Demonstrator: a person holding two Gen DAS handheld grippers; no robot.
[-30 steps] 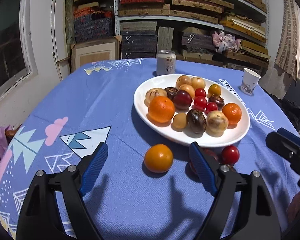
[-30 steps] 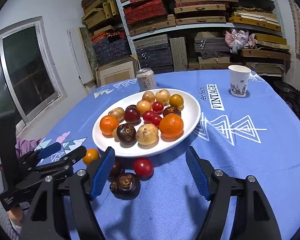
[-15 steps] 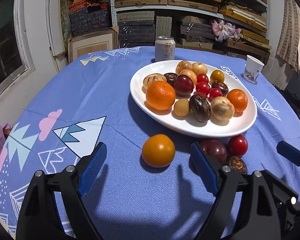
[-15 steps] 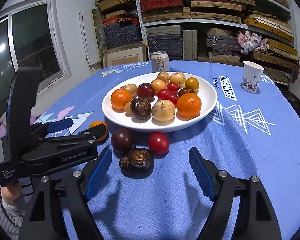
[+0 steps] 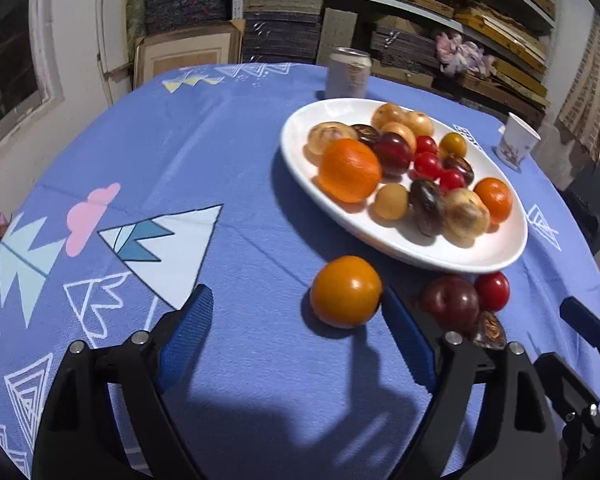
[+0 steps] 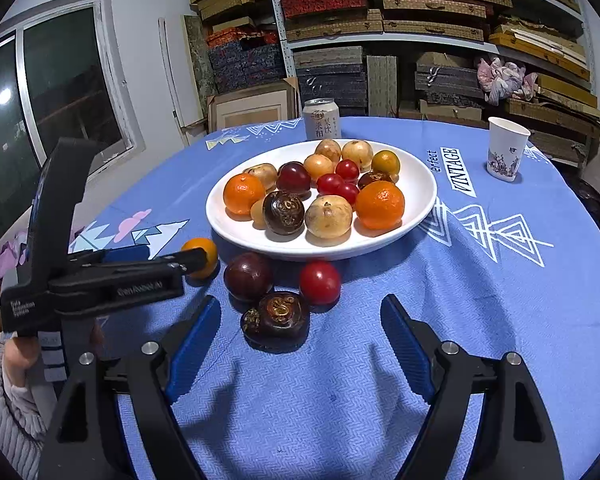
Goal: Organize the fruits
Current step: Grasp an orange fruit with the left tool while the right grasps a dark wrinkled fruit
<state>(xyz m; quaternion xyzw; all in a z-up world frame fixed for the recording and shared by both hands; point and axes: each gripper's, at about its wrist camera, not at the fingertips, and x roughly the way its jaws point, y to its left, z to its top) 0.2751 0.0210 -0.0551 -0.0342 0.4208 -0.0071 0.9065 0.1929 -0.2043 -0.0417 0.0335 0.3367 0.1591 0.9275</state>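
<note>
On the blue patterned tabletop (image 6: pixel 480 304), a white oval plate (image 6: pixel 418 184) is set toward the far middle, and it is loaded with oranges, small red tomatoes, tan round fruits and dark purple ones. Four fruits are seen off the plate, along its near rim: an orange-yellow tomato (image 5: pixel 346 291) at the left, a dark purple plum (image 6: pixel 248 276) next to it, a red cherry tomato (image 6: pixel 320 282) touching the plate's shadowed edge, and a dark brown wrinkled fruit (image 6: pixel 278 316) nearest the tabletop's front edge, just in front of the plum and the cherry tomato. The left tongs (image 5: pixel 296 328) are held wide apart and nothing is gripped; the orange-yellow tomato is framed just ahead of their blue tips, closer to the right tip, and whether it is touched cannot be told. The right tongs (image 6: pixel 300 332) are likewise spread wide and nothing is held, with the dark brown wrinkled fruit lying between and just ahead of the blue pads. In the right wrist view the left tongs are seen from the side, low over the tabletop, with the tip reaching the orange-yellow tomato. Behind the plate, a drink can (image 6: pixel 321 119) is stood near the far edge, and a paper cup (image 6: pixel 506 148) is placed toward the far right edge.
</note>
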